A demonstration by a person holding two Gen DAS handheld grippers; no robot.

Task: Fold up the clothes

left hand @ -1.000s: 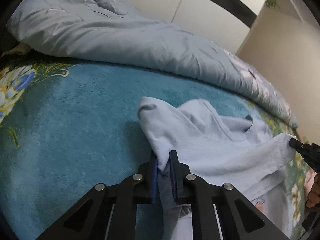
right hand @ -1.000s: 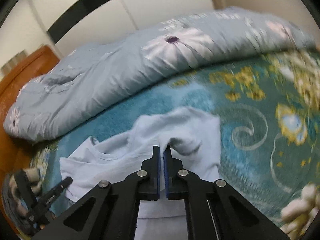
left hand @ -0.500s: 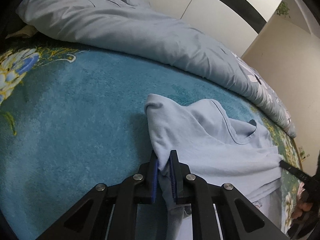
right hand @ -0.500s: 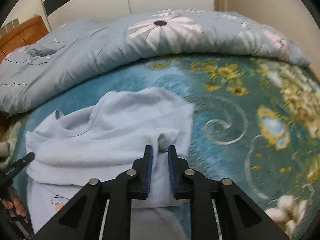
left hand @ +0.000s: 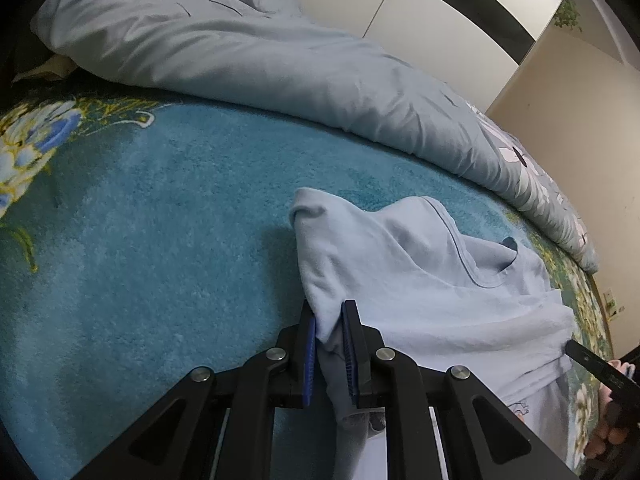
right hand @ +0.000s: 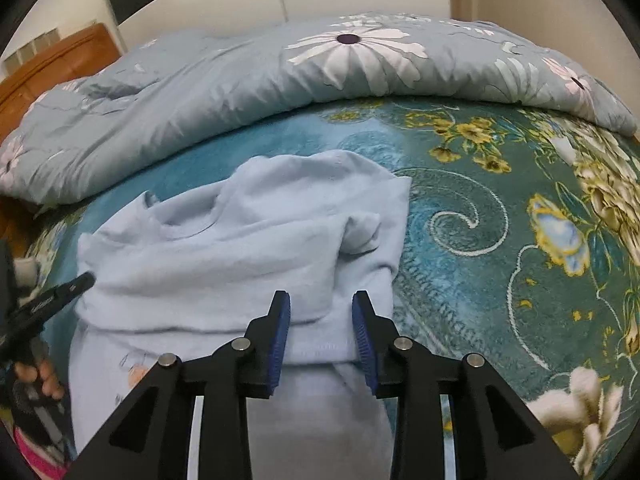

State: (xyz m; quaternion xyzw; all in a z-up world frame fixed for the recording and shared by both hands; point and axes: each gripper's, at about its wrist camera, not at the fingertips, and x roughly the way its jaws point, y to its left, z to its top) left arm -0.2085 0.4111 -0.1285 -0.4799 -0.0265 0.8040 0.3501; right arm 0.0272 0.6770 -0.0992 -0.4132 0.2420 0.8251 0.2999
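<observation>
- The left tongs [left hand: 329, 320] are pinched narrow on a bunched edge of the pale blue shirt [left hand: 420, 280], and a gathered tail of the cloth hangs down between the blue pads.
- From that grip the cloth rises to a peaked corner on the shirt's left side, so that side is lifted clear of the teal blanket [left hand: 140, 240] and not laid down.
- The shirt lies on the bed, on the teal flowered blanket, with the rumpled grey-blue duvet [left hand: 240, 60] heaped along the far side.
- In the middle, the neckline [right hand: 188, 232] is visible, and a broad band of cloth is already turned over across the body. I take this as one fold made, though it looks loose and uneven.
- Below that band, near the left edge, a small print [right hand: 134, 368] shows on the flat lower part of the shirt.
- Towards the right, the sleeve [right hand: 360, 232] sits in a small curl on top and is not smoothed.
- The right tongs [right hand: 320, 300] stand wide apart over the near hem, gripping nothing; the hem lies flat between and beneath them.
- By my judgement the work is at an early-to-middle stage: the right side has been let down, the left side is in the air, and the lower half remains unfolded.
- What is left, as far as I can see, is laying the left side down, flattening the curl and wrinkles, and bringing the rest over into a compact shape.
</observation>
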